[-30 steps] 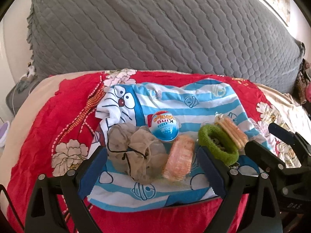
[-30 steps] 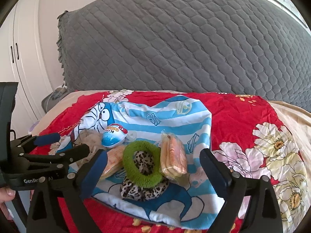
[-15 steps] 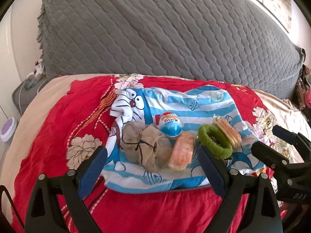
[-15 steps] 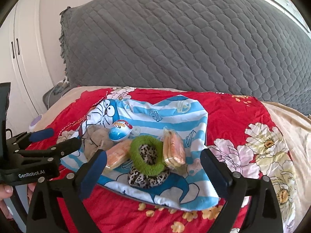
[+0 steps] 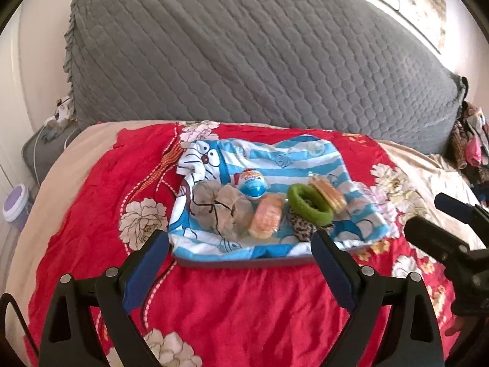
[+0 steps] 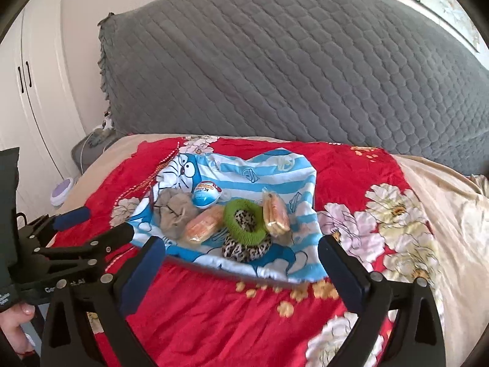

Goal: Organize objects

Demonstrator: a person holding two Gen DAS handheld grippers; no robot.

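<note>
A blue-and-white striped cartoon cloth (image 5: 290, 165) (image 6: 259, 168) lies spread on the bed. On it sit a crumpled tan mesh pouch (image 5: 217, 211), a blue toy egg (image 5: 252, 183), two wrapped orange snack packs (image 5: 266, 220) (image 5: 328, 192), a green scrunchie (image 6: 233, 214) and a leopard scrunchie (image 6: 244, 249). My left gripper (image 5: 238, 244) is open, short of the cloth's near edge and above it. My right gripper (image 6: 241, 249) hovers alongside; its jaws are opening and nothing is between them. Neither gripper touches anything.
The cloth rests on a red flowered blanket (image 5: 214, 305) over a beige sheet. A grey quilted headboard (image 5: 244, 61) rises behind. A white wardrobe (image 6: 30, 91) and a purple-lidded jar (image 5: 15, 205) stand at the left; a clothes pile (image 5: 470, 146) sits at the right.
Both grippers have drawn back from the cloth and risen, so the cloth and its objects look smaller and farther. The objects have not moved.
</note>
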